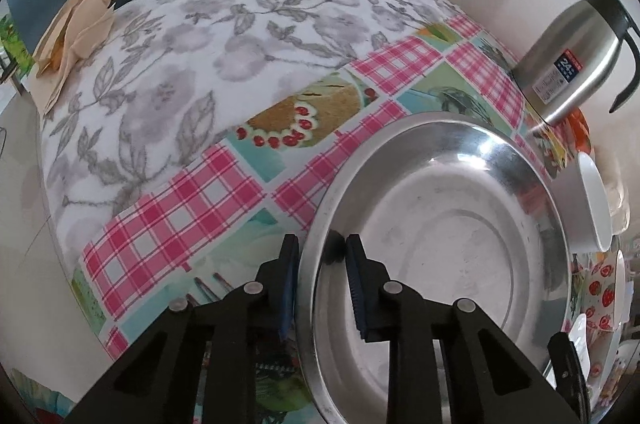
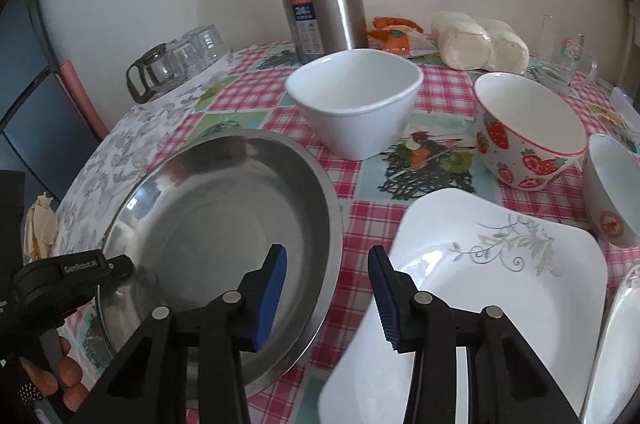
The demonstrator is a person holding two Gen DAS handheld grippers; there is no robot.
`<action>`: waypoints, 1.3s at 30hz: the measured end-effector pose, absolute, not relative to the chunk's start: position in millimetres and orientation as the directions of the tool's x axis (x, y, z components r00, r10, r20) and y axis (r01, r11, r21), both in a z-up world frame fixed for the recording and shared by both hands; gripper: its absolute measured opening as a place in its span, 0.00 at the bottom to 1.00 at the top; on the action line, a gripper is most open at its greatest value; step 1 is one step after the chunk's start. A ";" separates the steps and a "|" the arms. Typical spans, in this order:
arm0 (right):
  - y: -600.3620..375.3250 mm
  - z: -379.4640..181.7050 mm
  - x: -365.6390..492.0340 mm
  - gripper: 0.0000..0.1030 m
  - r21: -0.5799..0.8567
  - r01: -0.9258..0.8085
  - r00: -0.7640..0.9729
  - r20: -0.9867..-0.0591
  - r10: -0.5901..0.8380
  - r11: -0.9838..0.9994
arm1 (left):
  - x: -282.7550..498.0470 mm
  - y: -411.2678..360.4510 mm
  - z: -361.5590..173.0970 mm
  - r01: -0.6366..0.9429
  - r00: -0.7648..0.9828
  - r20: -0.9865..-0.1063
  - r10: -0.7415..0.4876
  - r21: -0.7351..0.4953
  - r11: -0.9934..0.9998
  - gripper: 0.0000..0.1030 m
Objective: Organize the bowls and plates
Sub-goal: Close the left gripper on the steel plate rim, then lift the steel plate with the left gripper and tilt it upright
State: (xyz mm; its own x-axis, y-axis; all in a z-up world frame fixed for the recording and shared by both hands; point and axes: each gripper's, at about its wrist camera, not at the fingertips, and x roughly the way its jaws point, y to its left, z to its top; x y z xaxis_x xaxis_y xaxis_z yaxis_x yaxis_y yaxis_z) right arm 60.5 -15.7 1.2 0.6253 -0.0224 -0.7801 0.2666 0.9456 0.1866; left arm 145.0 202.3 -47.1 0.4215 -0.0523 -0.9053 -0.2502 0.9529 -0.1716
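The left gripper straddles the rim of the steel plate, whether pinching it I cannot tell. The right gripper hangs spread over its opposite rim, beside a white square plate. 3 bowls stand toward the tabletop's far edge.

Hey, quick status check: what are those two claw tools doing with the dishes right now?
Left gripper astride steel plate rim, grip unconfirmed. Right gripper open, empty, between steel plate and square white plate. White bowl and strawberry bowl beyond, clear.
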 end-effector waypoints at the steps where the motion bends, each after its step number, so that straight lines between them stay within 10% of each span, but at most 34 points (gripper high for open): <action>1: -14.4 -0.2 61.0 0.44 0.186 0.261 0.623 -0.782 -0.018 0.947 | 144.9 203.1 -47.2 -0.250 0.422 -0.905 -0.052 -0.172 0.953 0.24; 39: -12.8 14.4 50.9 0.23 0.213 0.227 0.623 -0.782 0.027 0.950 | 128.4 195.7 -21.6 -0.144 0.490 -0.871 -0.038 -0.124 0.982 0.23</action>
State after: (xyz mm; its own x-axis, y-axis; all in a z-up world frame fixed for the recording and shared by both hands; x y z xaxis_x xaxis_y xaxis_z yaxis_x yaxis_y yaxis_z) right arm 50.9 -12.8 14.4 0.6229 0.0269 -0.7818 0.2269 0.9502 0.2134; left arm 128.4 195.7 -21.6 0.4903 -0.0376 -0.8708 -0.1441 0.9818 -0.1235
